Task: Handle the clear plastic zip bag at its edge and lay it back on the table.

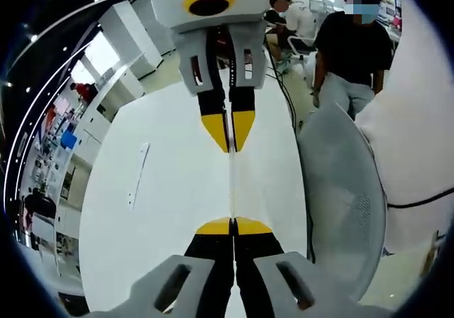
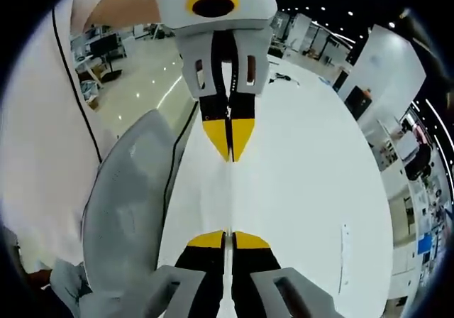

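Left gripper view: my left claw (image 1: pixel 233 226) has its jaws pressed together on one edge of the clear zip bag (image 1: pixel 232 183), seen edge-on as a thin pale line held above the white table (image 1: pixel 170 190). At the bag's far edge my right claw (image 1: pixel 229 142) faces me, jaws likewise pinched on the bag. A grey chair (image 1: pixel 340 197) stands beside the table; a small flat strip (image 1: pixel 137 174) lies on the table, apart from the bag.

Right gripper view: my right claw (image 2: pixel 228 239) grips the bag (image 2: pixel 228 194), my left claw (image 2: pixel 229 151) opposite it. The bag hangs taut between them, over the table (image 2: pixel 305 183).

To lay it well, I judge both claws should descend level, keeping tension, and release only once the bag rests flat.
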Tool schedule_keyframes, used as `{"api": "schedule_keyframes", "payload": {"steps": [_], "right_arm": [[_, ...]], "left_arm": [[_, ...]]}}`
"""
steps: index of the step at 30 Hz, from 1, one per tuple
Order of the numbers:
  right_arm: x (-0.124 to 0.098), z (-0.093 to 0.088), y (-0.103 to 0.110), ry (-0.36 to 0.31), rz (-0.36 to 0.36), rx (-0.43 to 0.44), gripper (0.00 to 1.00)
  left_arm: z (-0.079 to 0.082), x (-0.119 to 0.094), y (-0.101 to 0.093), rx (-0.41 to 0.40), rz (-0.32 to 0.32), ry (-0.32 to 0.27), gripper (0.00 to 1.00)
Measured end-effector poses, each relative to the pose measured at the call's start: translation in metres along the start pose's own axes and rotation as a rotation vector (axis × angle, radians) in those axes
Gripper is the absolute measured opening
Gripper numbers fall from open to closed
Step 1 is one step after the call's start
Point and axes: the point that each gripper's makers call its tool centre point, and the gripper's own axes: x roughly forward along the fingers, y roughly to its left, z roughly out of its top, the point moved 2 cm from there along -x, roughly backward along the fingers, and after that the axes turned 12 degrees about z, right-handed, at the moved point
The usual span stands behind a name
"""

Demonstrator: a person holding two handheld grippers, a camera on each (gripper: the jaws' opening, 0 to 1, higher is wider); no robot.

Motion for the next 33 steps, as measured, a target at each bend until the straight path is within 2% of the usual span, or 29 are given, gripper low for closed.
{"api": "schedule_keyframes", "payload": {"steps": [33], "right_arm": [[-0.011,-0.012,0.001,0.008,-0.009,0.025,0.0]], "left_arm": [[0.004,-0.003,0.0,-0.005,0.004,-0.012,0.0]]}}
